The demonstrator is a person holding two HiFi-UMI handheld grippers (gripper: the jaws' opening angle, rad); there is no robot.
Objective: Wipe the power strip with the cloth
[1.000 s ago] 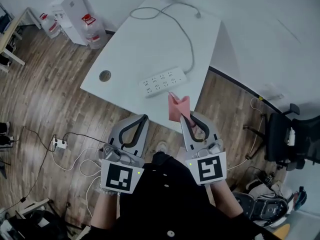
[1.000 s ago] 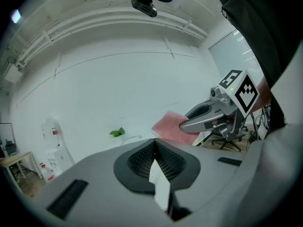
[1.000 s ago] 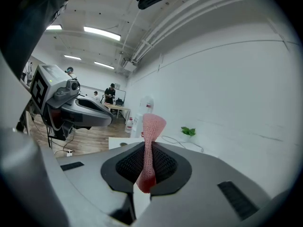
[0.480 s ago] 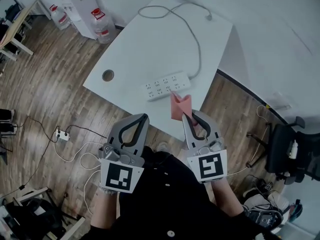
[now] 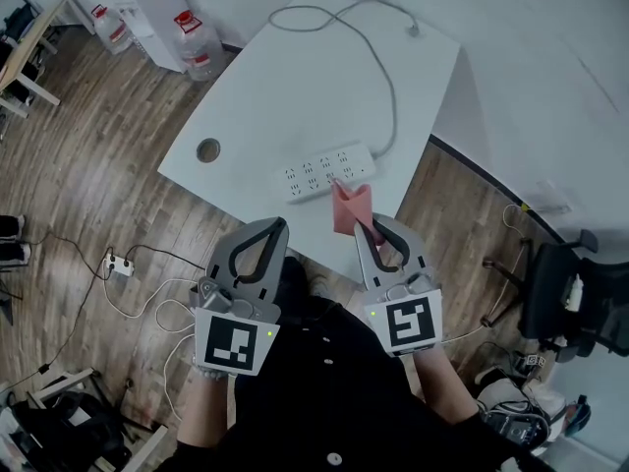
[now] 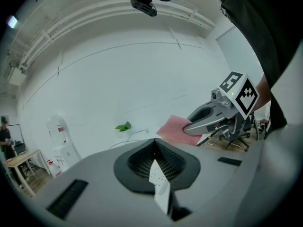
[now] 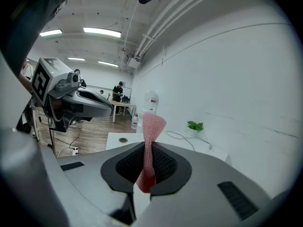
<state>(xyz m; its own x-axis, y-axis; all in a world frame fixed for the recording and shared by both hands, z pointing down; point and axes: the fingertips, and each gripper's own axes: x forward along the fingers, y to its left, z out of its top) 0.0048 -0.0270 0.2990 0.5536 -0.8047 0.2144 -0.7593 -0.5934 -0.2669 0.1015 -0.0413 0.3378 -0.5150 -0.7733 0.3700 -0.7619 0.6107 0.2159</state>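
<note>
Even, bright indoor light; ceiling tubes [image 7: 102,31] lit; fisheye edges dark, curved.

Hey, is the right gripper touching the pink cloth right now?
Touching. The right gripper view shows the right gripper shut on the pink cloth, which stands up from between its jaws.

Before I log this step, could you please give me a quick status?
Left gripper shut, empty. Right gripper shut on pink cloth. Power strip flat on white table, just ahead of cloth. Only its cable lies beyond.
</note>
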